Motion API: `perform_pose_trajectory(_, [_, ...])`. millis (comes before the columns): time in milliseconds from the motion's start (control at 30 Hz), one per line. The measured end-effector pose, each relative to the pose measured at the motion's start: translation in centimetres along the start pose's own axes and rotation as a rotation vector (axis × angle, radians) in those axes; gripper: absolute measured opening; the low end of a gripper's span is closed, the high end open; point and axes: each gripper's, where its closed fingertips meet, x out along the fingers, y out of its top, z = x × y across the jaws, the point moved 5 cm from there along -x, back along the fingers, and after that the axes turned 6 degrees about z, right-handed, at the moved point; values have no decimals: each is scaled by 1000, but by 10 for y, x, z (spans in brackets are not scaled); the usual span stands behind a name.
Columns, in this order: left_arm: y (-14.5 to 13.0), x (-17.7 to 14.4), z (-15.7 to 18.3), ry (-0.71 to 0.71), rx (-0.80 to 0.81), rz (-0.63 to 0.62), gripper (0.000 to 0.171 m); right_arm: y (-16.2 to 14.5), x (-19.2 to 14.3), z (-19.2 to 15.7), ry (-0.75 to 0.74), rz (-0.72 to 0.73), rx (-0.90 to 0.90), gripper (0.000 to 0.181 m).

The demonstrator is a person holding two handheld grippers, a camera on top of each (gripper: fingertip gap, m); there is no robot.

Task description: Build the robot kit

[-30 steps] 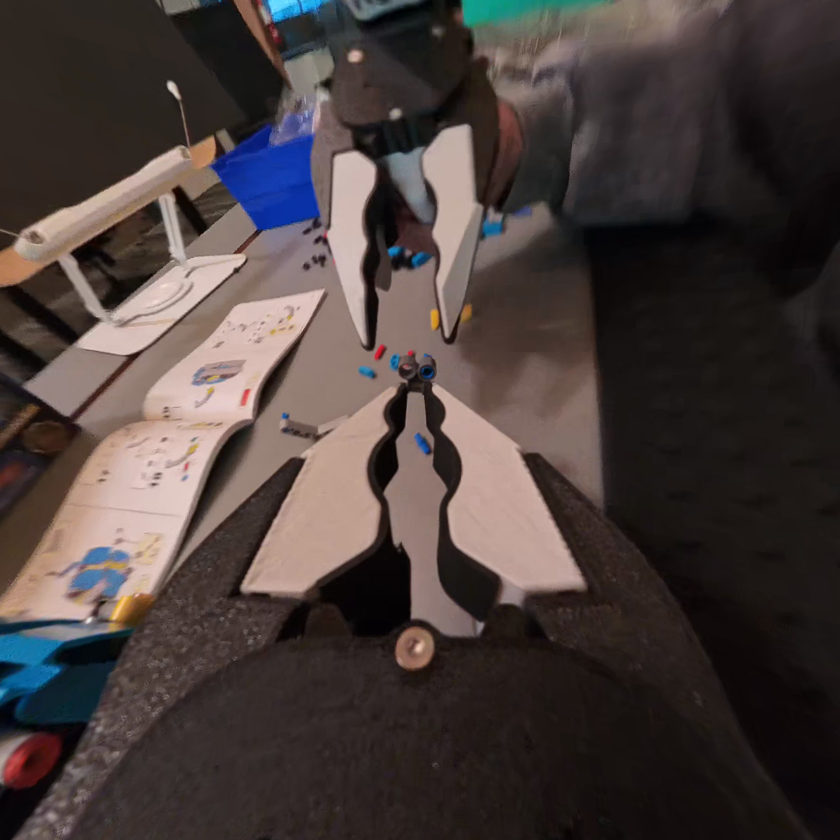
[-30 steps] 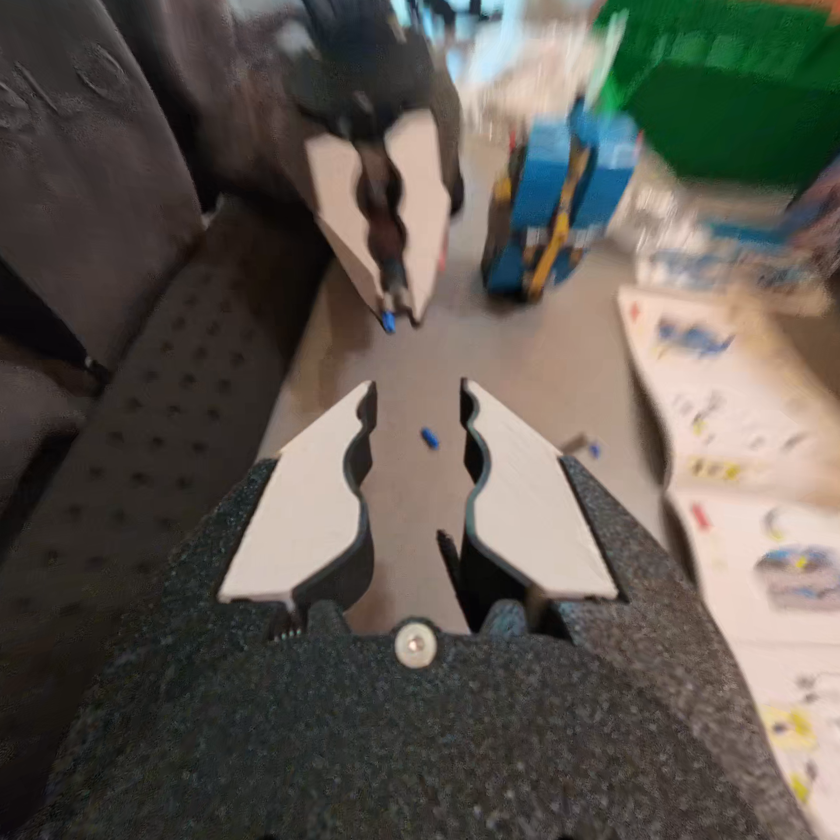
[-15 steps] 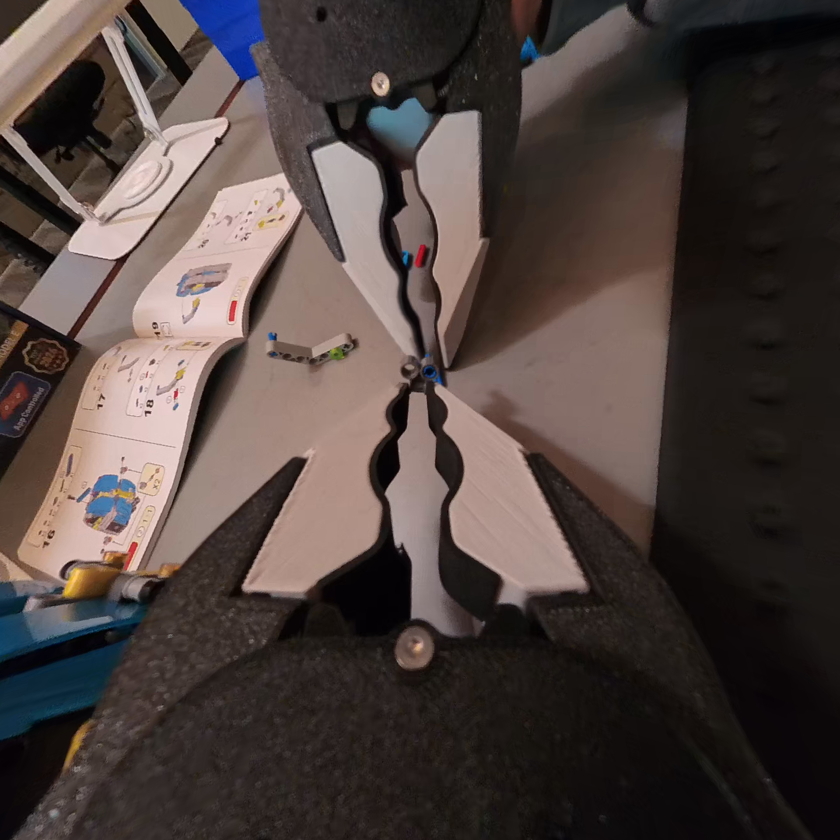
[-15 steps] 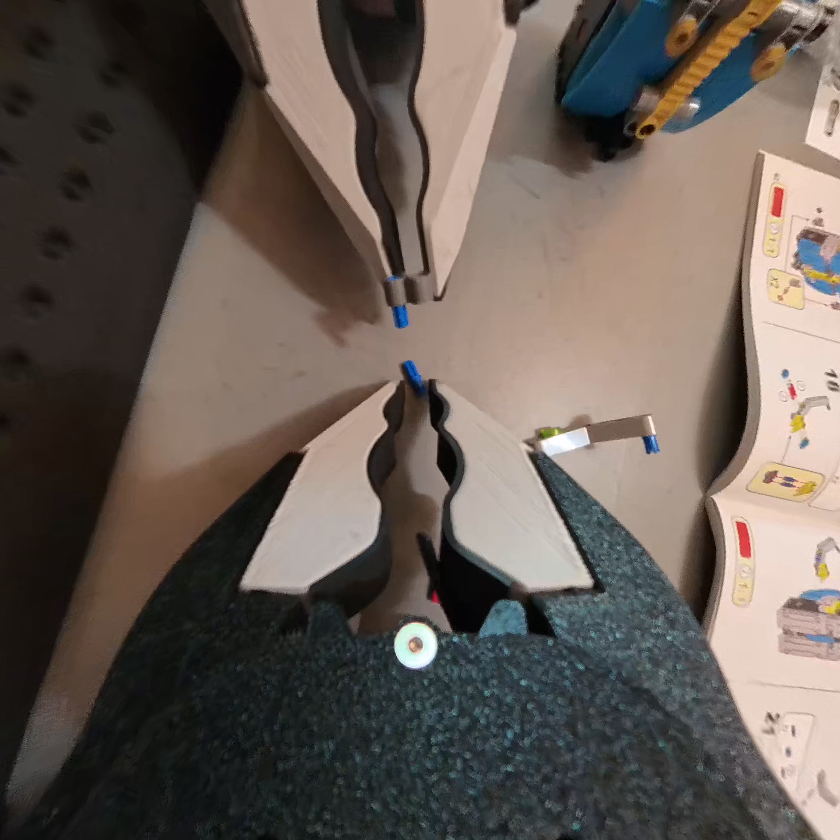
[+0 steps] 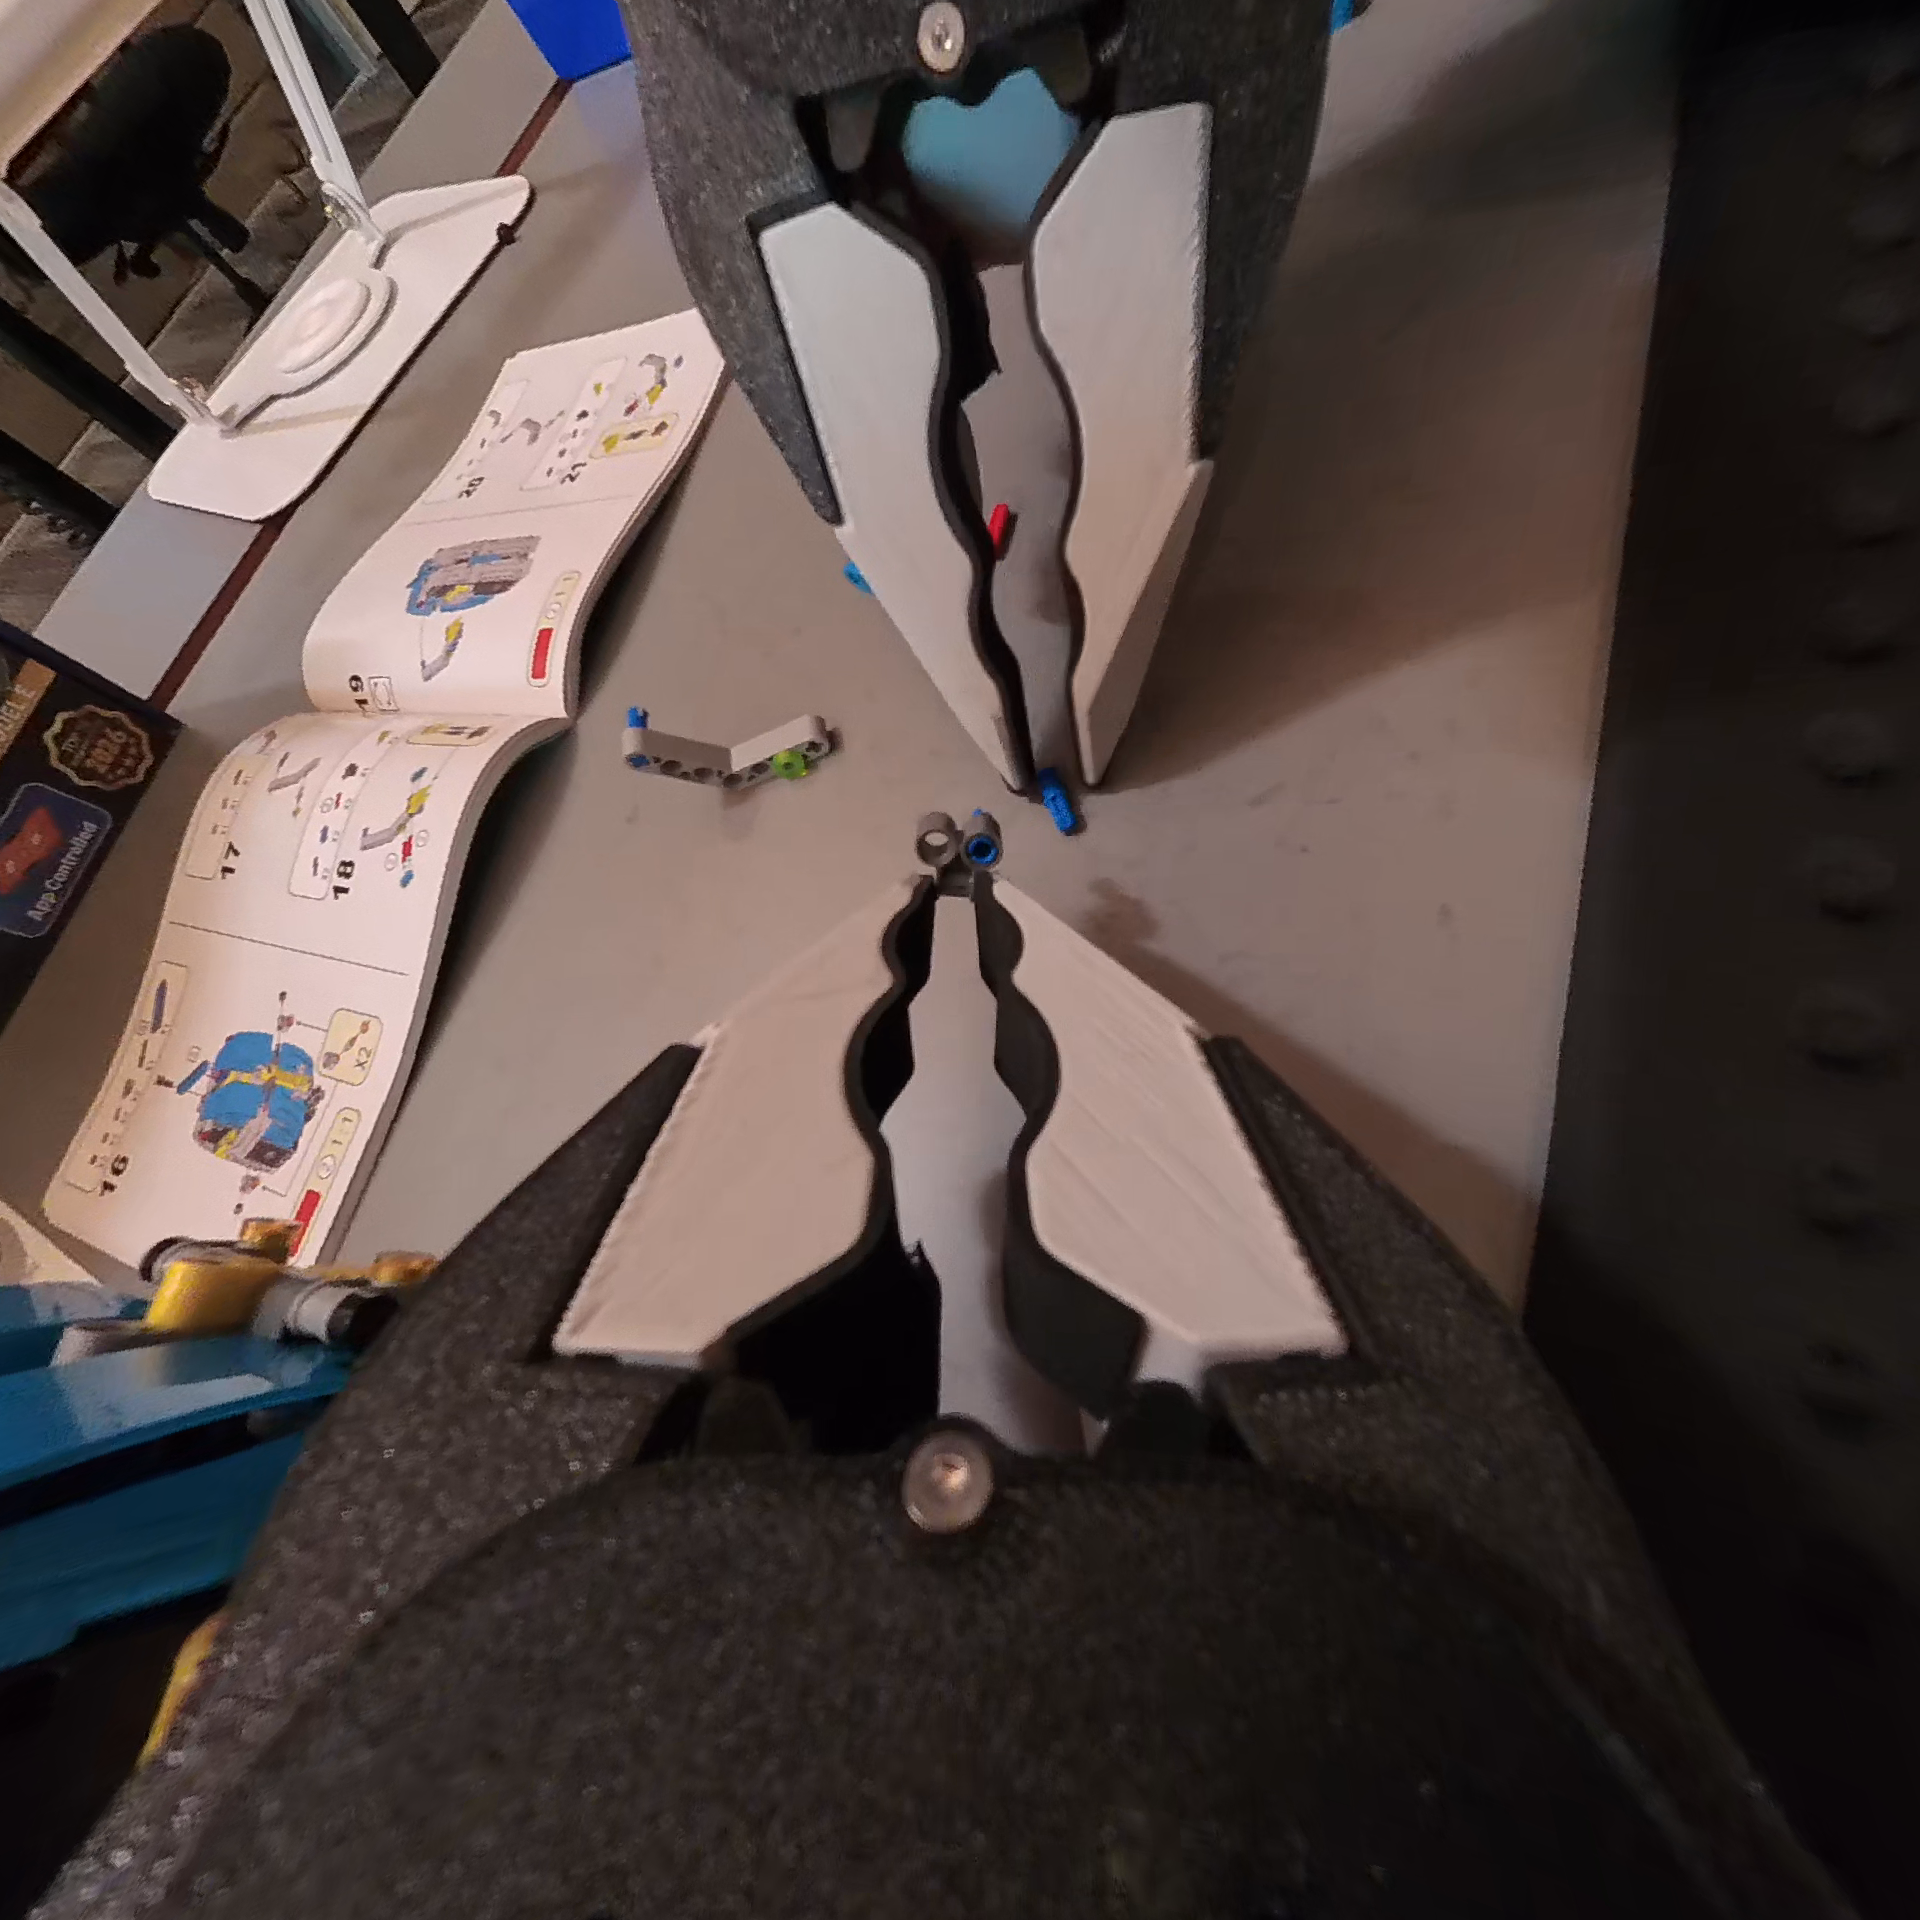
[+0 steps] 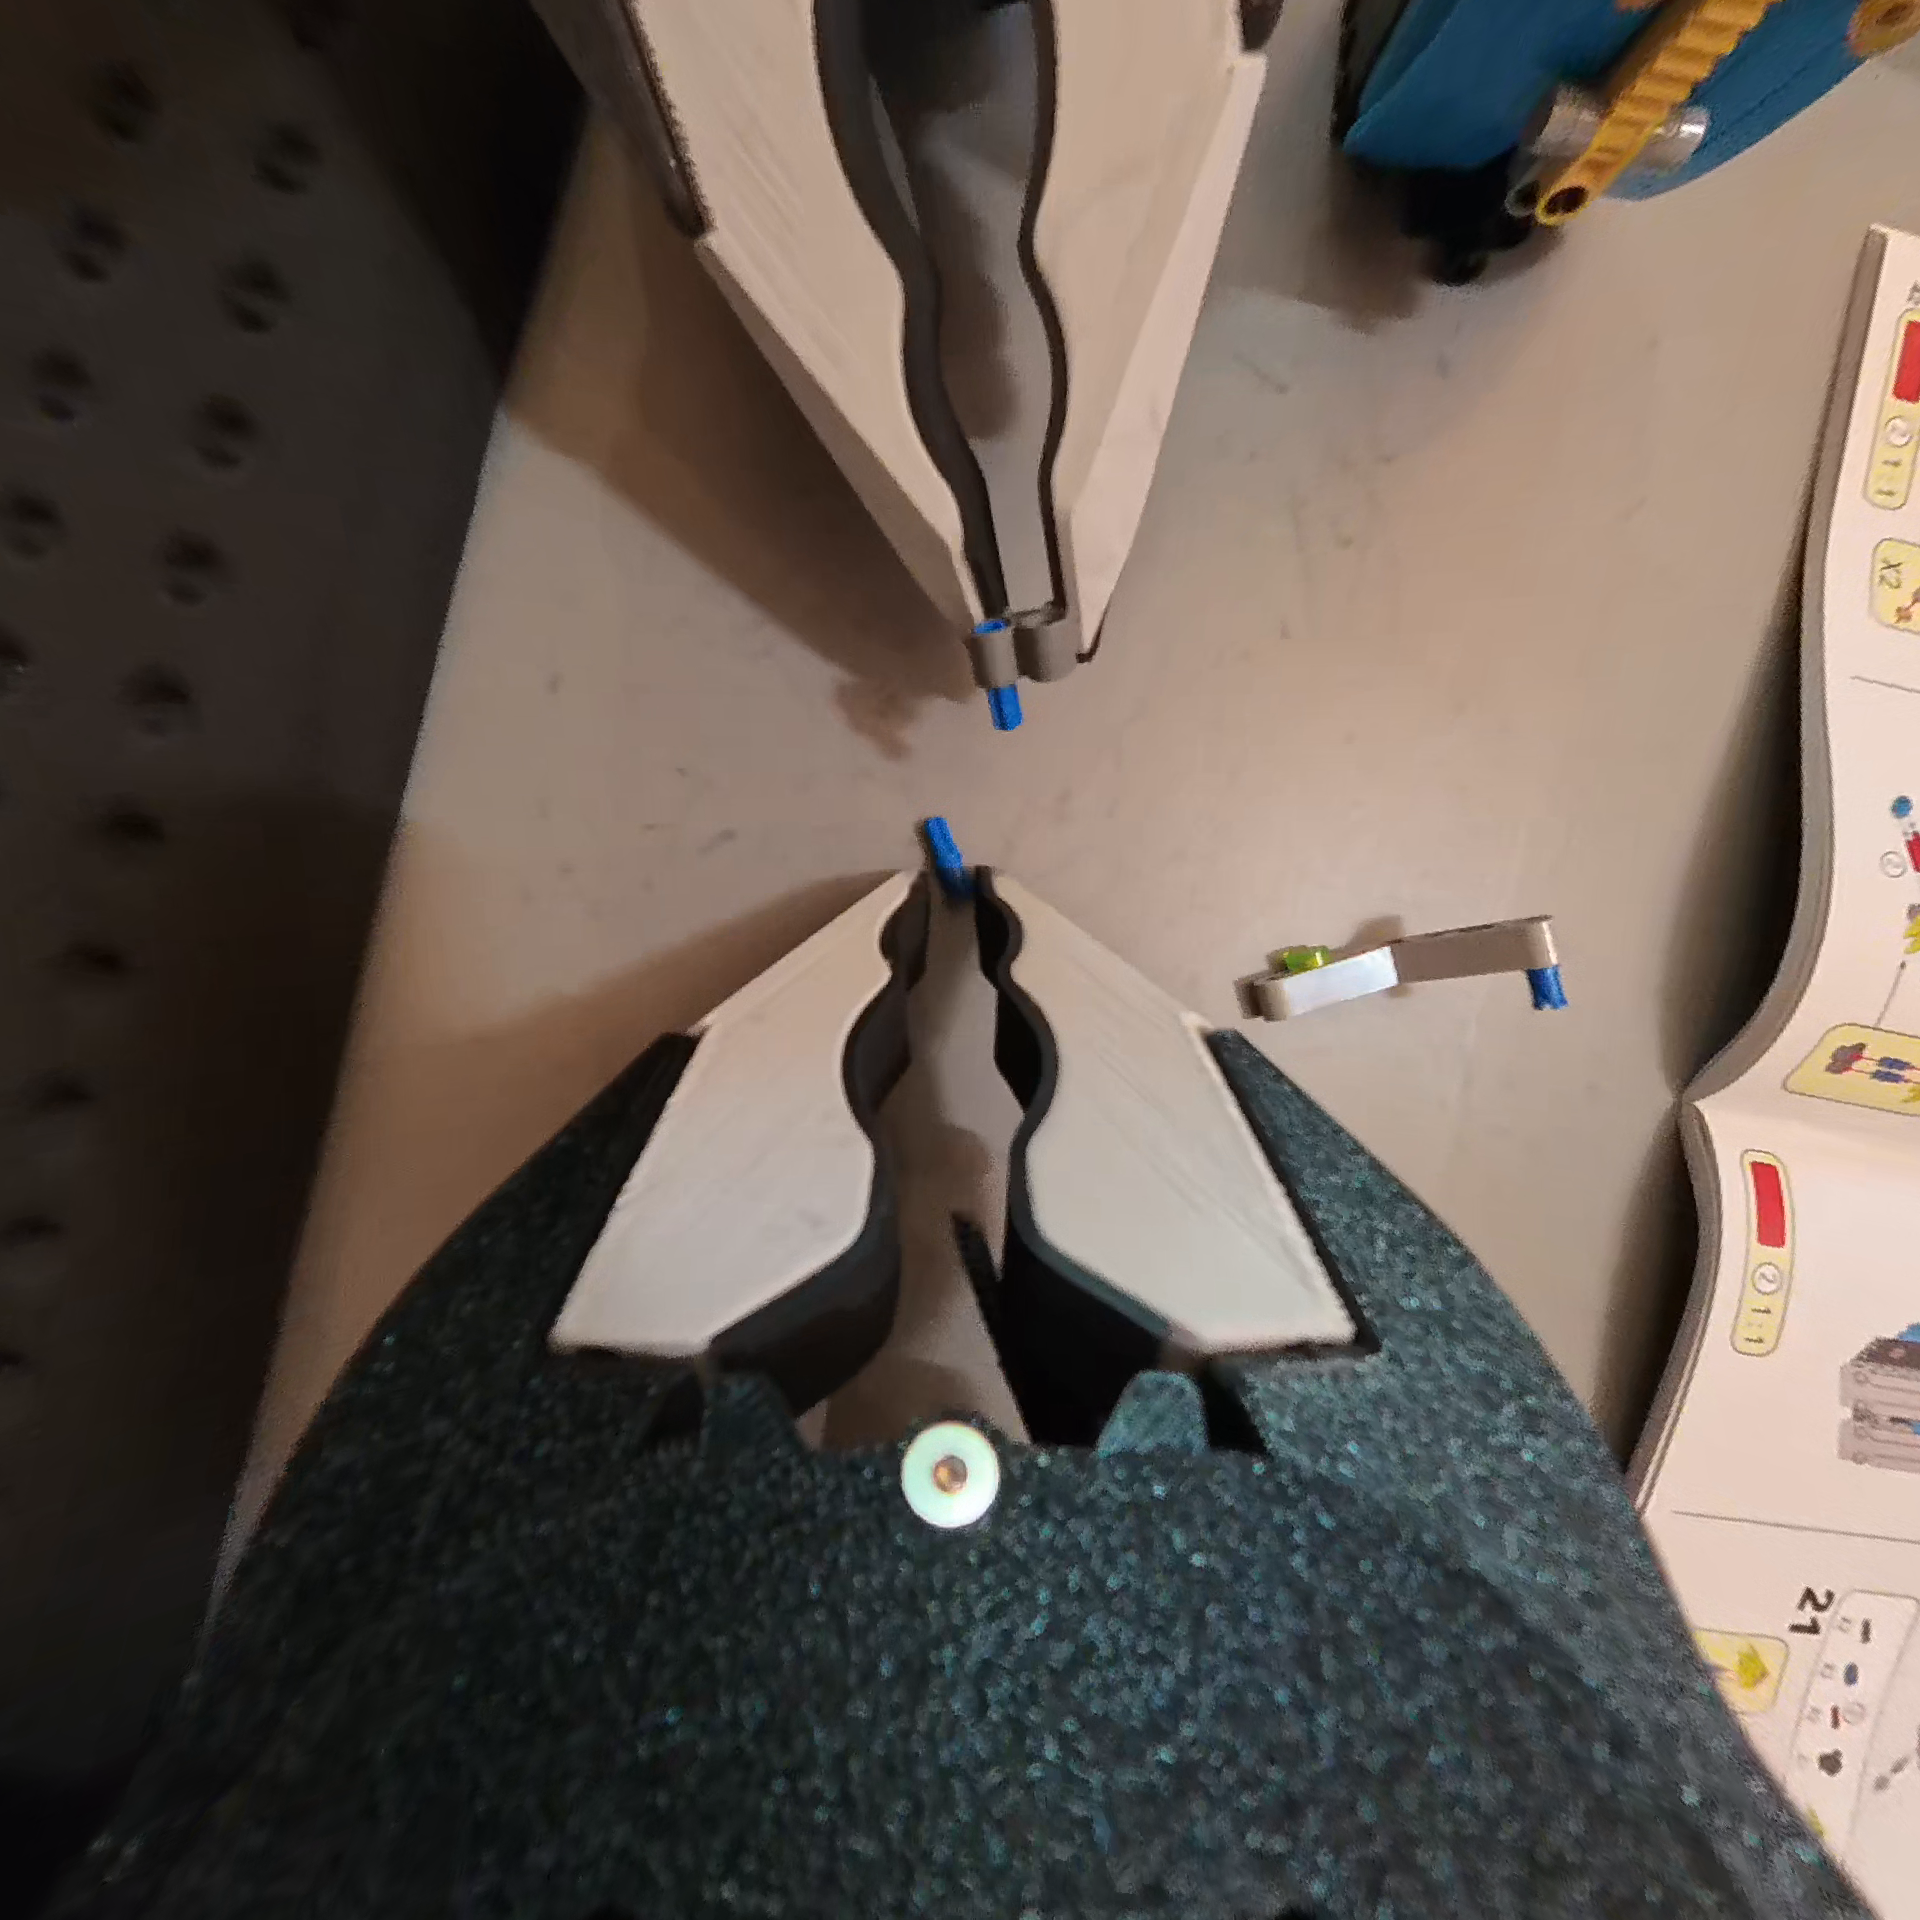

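Observation:
My left gripper [image 5: 954, 883] is shut on a small grey connector [image 5: 956, 840] with one blue pin in one of its two holes. It also shows in the right wrist view [image 6: 1023, 652], held by the left gripper [image 6: 1023, 613]. My right gripper [image 6: 951, 878] is shut on a loose blue pin [image 6: 943, 844]. In the left wrist view the right gripper [image 5: 1051, 779] comes down from the top with that blue pin [image 5: 1056, 805] at its tips. The two grippers face each other tip to tip, a short gap apart, low over the grey table [image 5: 1299, 831].
A bent grey beam [image 5: 727, 750] with a green stud and a blue pin lies left of the tips; it also shows in the right wrist view [image 6: 1397, 966]. An open instruction booklet [image 5: 343, 769], a blue model [image 6: 1621, 104], a white lamp base [image 5: 332, 332] and a dark perforated surface [image 5: 1766, 935] surround the spot. About 4 cm separates my left fingertips from my right.
The right gripper came in from far off and shut on the blue pin that lay on the table. Both grippers moved close together, tips now facing.

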Motion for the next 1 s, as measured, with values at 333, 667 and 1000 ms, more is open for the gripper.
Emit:
perform_pose_trajectory(333, [-1, 0, 0, -5, -4, -5, 7, 7, 3, 0, 11, -40, -34, 8])
perform_pose_trajectory(667, [1, -1, -1, -1, -17, 10, 7, 13, -2, 6, 6, 33, 41, 4])
perform_pose_trajectory(1000, [15, -9, -7, 51, -39, 119, 7, 32, -31, 11, 5, 401, 263, 4])
